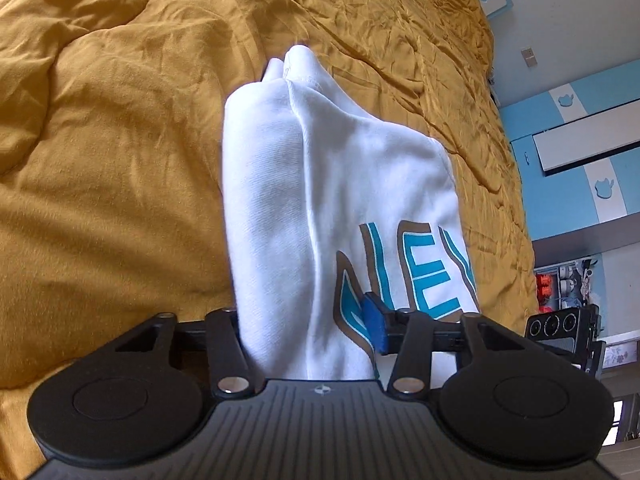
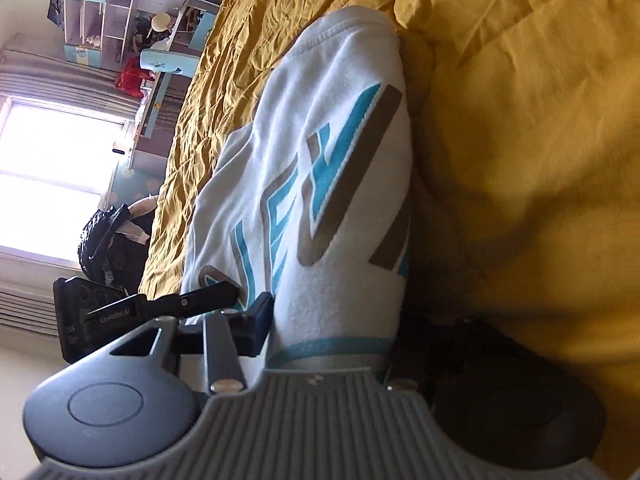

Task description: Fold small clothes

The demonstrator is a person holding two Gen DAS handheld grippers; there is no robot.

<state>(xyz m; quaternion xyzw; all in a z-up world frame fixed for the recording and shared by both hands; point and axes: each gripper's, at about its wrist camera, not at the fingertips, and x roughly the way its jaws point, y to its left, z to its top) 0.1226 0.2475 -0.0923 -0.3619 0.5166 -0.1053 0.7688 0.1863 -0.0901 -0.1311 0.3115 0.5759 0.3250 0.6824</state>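
Note:
A small white T-shirt (image 1: 320, 200) with a teal and brown print hangs bunched over the mustard bedspread (image 1: 112, 160). My left gripper (image 1: 308, 332) is shut on its edge, and the cloth fills the gap between the jaws. In the right wrist view the same T-shirt (image 2: 320, 168) runs away from my right gripper (image 2: 328, 332), which is shut on its printed part. The left gripper's fingers (image 2: 188, 300) show beside it, pinching the cloth close by.
The wrinkled mustard bedspread (image 2: 520, 140) covers the bed in both views. Blue and white cupboards (image 1: 580, 152) stand beyond the bed's edge. A bright window (image 2: 52, 184), shelves (image 2: 120, 20) and a dark bag (image 2: 108, 240) lie past the other edge.

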